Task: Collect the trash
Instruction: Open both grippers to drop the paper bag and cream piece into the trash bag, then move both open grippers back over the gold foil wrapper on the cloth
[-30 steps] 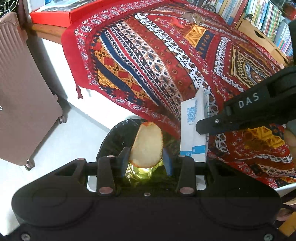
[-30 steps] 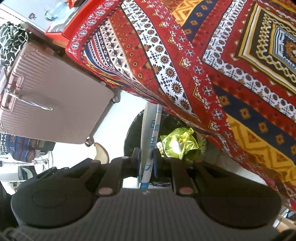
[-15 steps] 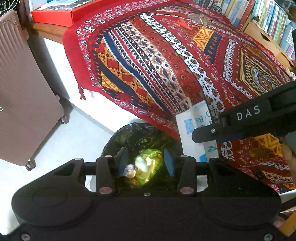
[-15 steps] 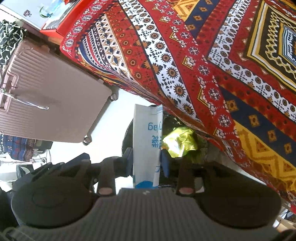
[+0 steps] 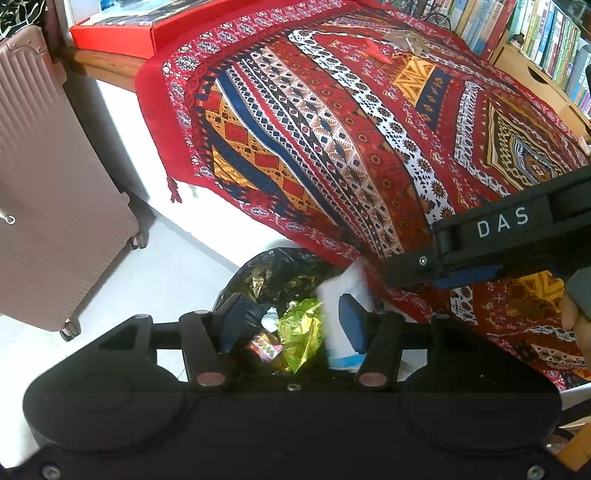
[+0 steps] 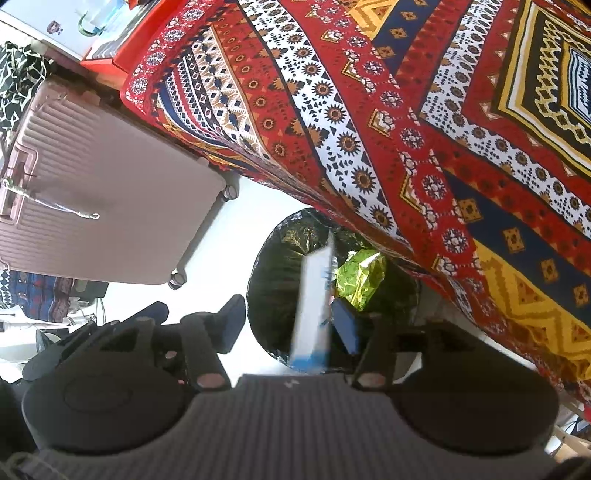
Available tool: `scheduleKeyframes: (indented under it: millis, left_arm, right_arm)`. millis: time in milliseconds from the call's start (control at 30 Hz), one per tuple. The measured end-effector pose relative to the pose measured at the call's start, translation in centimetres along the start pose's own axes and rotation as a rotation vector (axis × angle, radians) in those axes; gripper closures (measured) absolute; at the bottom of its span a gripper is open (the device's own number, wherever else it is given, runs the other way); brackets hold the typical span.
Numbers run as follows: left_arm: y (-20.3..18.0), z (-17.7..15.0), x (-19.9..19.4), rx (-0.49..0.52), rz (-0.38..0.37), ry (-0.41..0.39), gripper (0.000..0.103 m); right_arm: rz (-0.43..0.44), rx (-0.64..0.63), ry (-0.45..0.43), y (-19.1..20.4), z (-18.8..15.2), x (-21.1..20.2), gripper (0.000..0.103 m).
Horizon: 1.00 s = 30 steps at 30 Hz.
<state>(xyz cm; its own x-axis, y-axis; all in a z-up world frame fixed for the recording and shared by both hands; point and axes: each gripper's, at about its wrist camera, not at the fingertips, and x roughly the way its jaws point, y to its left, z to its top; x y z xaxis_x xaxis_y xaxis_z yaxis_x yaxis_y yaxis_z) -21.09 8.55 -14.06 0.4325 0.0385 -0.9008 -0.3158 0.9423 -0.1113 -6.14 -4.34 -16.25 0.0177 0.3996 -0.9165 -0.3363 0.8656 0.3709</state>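
Note:
A bin lined with a black bag (image 5: 280, 266) stands on the floor below the table's edge. In it lie a yellow-green wrapper (image 5: 299, 332) and a small pink packet (image 5: 264, 347). My left gripper (image 5: 293, 325) hovers over the bin, its jaws opening with nothing held between them. My right gripper (image 6: 288, 325) is just to the right, also over the black bag (image 6: 273, 280), and its jaws are opening too. A white-and-blue packet (image 6: 314, 306) is blurred between them, loose and dropping; it also appears as the white packet (image 5: 340, 295). The right gripper's black body (image 5: 480, 251) shows from the side.
A red patterned cloth (image 5: 351, 129) covers the table and hangs over its edge above the bin. A pink suitcase (image 5: 48, 184) stands on the white floor at the left. A red box (image 5: 122, 29) sits at the far end, and bookshelves (image 5: 535, 37) line the back right.
The tan round slice left my left gripper and dropped out of sight. My right gripper's jaws spread apart and the white packet slipped down toward the bin.

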Motion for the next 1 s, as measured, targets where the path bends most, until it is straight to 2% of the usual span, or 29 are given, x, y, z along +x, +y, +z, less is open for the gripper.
scheduleKeyframes:
  millis: [233,433,667,833,1000]
  left_arm:
    - [0.0,-0.1,-0.4,0.002,0.011,-0.008,0.045]
    - [-0.4,1.0,-1.6,0.018,0.014,-0.037,0.044]
    - [-2.2,5.6,-5.4,0.07,0.0,-0.165,0.03]
    - [-4.4,9.7,-7.8,0.089,-0.022,-0.26,0.028]
    - [-6.3,13.2,-8.7,0.094,-0.043,-0.308,0.025]
  right_arm:
    - [0.007,0.016,-0.011,-0.3,-0.1,-0.9,0.033]
    - [0.019,0.018,-0.044,-0.4,0.0,-3.3,0.033]
    - [0.058,-0.002,-0.169,-1.1,1.6,-9.8,0.033]
    - [0.078,0.007,-0.283,-2.1,3.7,-14.2,0.033]
    - [0.073,0.008,-0.37,-3.2,6.3,-16.8,0.033]
